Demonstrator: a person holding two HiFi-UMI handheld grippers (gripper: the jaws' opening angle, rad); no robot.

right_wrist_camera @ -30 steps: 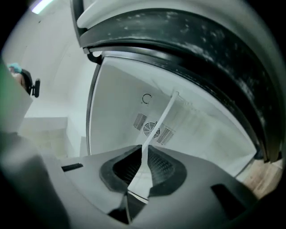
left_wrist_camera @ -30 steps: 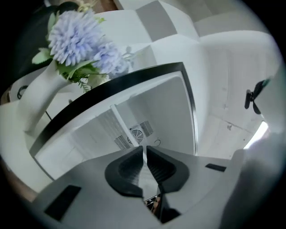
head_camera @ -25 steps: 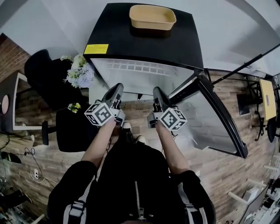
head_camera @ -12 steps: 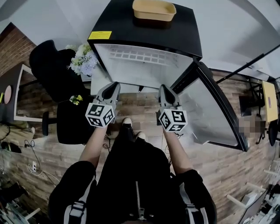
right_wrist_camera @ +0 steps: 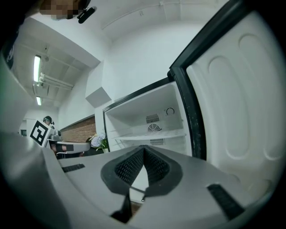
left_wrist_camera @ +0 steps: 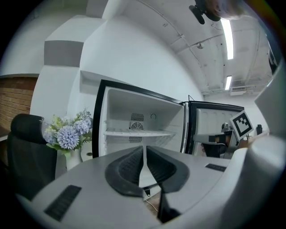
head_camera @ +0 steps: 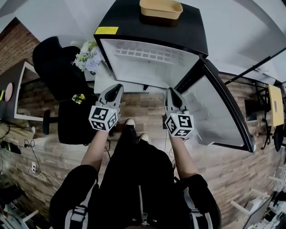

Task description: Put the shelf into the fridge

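Atop the fridge (head_camera: 129, 24), tray (head_camera: 161, 8) (head view only)

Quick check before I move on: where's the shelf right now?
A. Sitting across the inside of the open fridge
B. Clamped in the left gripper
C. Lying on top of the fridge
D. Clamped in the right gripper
A: the shelf spans the inside of the open fridge from wall to wall, while the left gripper and the right gripper both show their jaws together on nothing.
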